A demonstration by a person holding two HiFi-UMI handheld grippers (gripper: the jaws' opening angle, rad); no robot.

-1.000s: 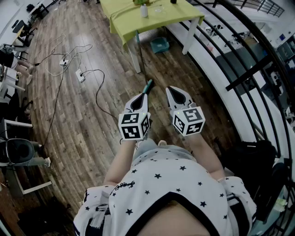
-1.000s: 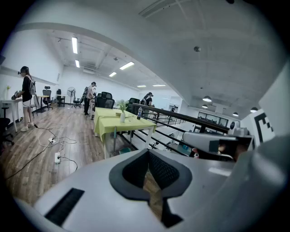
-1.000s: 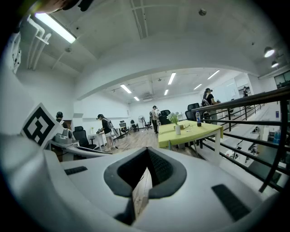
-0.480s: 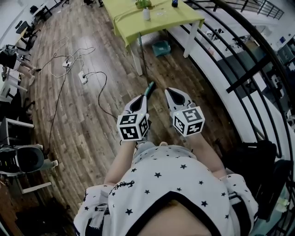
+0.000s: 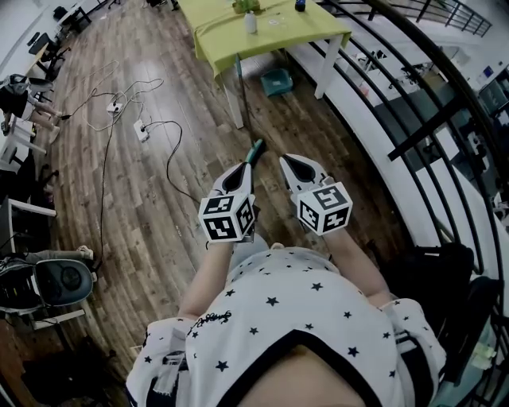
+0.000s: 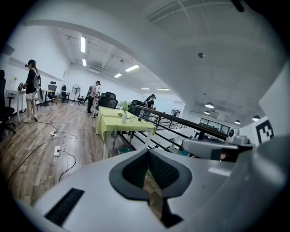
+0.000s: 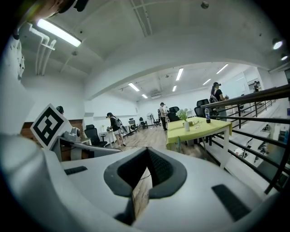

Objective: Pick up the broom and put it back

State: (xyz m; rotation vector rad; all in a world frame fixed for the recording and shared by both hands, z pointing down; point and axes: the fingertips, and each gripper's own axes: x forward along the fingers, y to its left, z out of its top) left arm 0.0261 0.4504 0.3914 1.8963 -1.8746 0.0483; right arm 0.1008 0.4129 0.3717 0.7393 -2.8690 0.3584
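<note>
A thin dark broom handle (image 5: 245,99) slants from the green table's edge down to the floor, ending in a teal piece (image 5: 255,149) just past my left gripper's tip. My left gripper (image 5: 247,163) is held level over the wooden floor, jaws together with nothing between them. My right gripper (image 5: 284,160) is beside it, also shut and empty. In the left gripper view the pads (image 6: 136,170) meet at the tip and the broom handle (image 6: 113,141) stands by the table. In the right gripper view the right gripper (image 7: 146,150) points toward the table.
The green table (image 5: 302,32) holds a bottle (image 5: 251,21), with a teal basket (image 5: 276,79) beneath. Cables and power strips (image 5: 140,131) lie on the floor at left. A black railing (image 5: 429,119) runs along the right. An office chair (image 5: 62,280) stands lower left.
Both grippers have shifted a little up and left in the head view, still shut. The chair at the lower left has slid downward in the picture.
</note>
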